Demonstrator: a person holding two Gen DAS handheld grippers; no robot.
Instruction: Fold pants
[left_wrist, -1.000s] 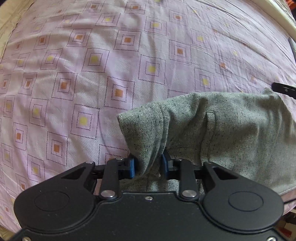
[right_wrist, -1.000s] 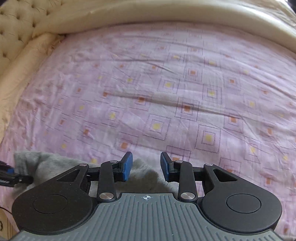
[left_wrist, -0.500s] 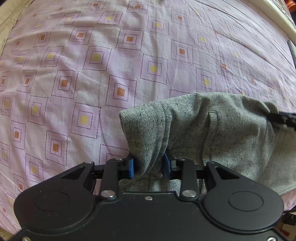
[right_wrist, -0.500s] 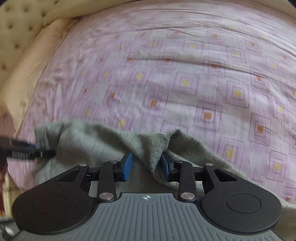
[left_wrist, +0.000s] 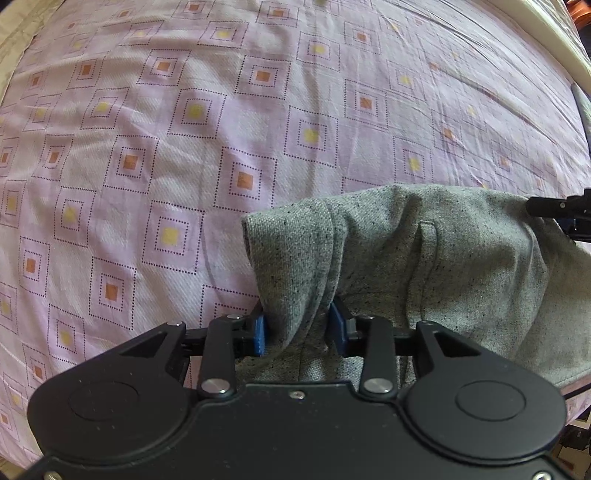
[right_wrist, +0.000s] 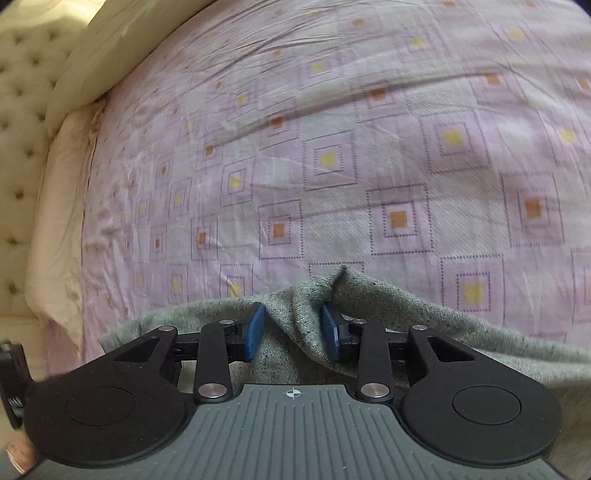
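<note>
Both tongs — left tongs (left_wrist: 298, 328) and right tongs (right_wrist: 292, 326) — are pinching one edge of the pants (left_wrist: 424, 258), stretching crosswise between them near the bed's (left_wrist: 184, 147) front edge.

Pants (left_wrist: 424, 258): grey woven cloth, flecked throughout with small black specks.

Bed sheet (left_wrist: 221, 147): pale lilac-pink, printed with nested squares outlined in dark dotted lines; each square's centre is filled either yellow or orange.

Left gripper (left_wrist: 299, 328): matte black body and linkages, silver pivot pins, blue pads on the fingers (left_wrist: 259, 334).

Right gripper (right_wrist: 293, 328): black linkages, ribbed grey housing, silver pins, blue-padded fingers (right_wrist: 255, 325).

Headboard (right_wrist: 22, 110): cream, tufted with buttons.

Pillow (right_wrist: 122, 44): cream to pale yellow, possibly plain; the view is blurred there.
</note>
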